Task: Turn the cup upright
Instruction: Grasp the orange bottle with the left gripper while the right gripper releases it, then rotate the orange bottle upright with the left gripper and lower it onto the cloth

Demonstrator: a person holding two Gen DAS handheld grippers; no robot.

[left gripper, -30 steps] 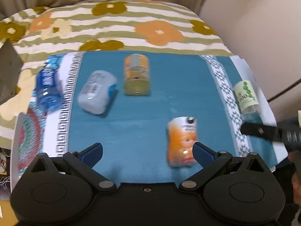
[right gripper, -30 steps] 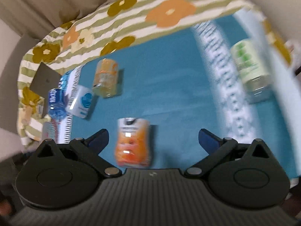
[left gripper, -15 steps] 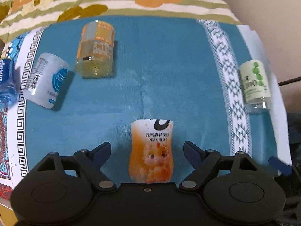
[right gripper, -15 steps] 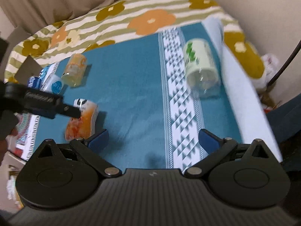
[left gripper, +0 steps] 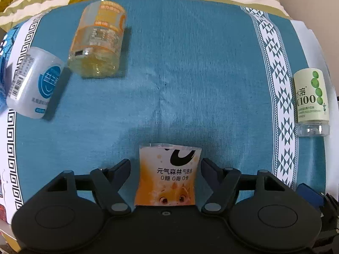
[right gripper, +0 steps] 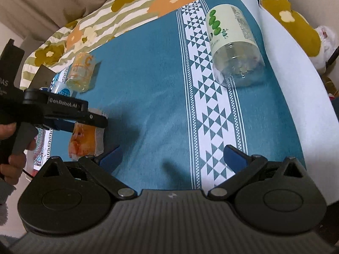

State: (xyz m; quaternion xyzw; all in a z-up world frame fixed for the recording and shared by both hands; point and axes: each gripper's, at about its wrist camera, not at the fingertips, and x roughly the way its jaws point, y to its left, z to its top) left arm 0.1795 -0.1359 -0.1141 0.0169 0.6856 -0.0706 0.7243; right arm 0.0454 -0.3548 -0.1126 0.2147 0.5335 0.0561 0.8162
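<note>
We've got the left gripper down low over the teal cloth, jaws released wide, w/ the orange cup lying on its side between the fingers, a narrow gap each side. It sits near the cloth's near edge, toward the left side in the right wrist view. Right gripper hangs above the near edge, jaws released, nothing between them. A green-label cup lies on its side by the right edge over the white patterned band. At the far-left corner: a yellow cup and a white-blue cup, both on their sides. A hand grips the left tool's handle.
</note>
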